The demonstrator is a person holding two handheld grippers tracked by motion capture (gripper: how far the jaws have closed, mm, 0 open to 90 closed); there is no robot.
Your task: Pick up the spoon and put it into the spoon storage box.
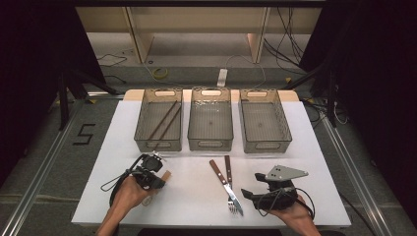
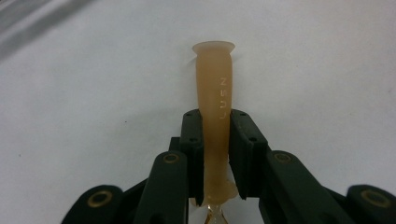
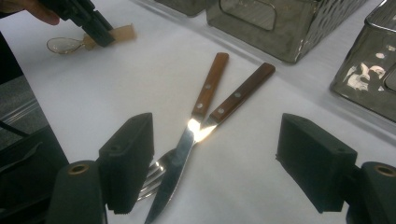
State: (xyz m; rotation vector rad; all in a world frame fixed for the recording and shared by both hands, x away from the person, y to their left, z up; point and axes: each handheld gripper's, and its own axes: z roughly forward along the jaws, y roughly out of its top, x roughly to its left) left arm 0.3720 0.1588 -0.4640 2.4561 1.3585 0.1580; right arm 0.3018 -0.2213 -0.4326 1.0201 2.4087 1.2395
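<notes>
Spoon [image 2: 215, 116], pale amber translucent handle, flared end, embossed lettering

The left gripper [image 2: 215, 156] clamps a pale amber spoon handle [image 2: 215, 88] over the white table [image 2: 93, 84].

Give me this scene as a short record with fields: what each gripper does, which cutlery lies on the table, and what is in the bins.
left gripper: shut on the spoon, gripped by its tan handle
right gripper: open, holding nothing, above the fork and knife
knife and fork: crossed on the white table
left bin: two dark chopsticks
middle bin: empty
right bin: empty
</notes>
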